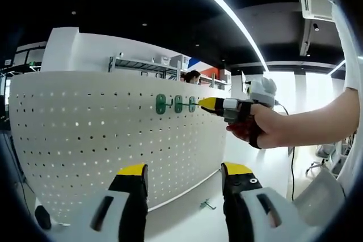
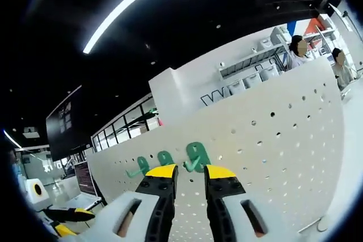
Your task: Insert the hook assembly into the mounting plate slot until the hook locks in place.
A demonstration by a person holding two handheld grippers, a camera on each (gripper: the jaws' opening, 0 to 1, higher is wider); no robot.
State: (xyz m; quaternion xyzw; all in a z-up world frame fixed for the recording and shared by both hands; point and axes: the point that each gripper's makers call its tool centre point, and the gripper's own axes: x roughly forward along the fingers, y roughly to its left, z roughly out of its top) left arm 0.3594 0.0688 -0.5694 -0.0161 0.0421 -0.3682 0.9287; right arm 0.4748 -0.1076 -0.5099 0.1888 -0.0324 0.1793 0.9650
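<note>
Two claws: both in view.
Right claw: jaws stood slightly apart, holding nothing I could make out; its tips sat at the nearest green hook.
Hooks: three were mounted in a row on the pegboard, straight ahead.
Left claw: gaped wide, empty, well back from the pegboard.
Hand: gripped the right claw.

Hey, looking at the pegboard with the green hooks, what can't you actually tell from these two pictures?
- Right gripper view: the nearest green hook meets the right gripper tips; a grip can't be confirmed.
- Left gripper view: the hooks' seating in the pegboard is too small to judge.
- Small metal part below the pegboard: too small to identify.
</note>
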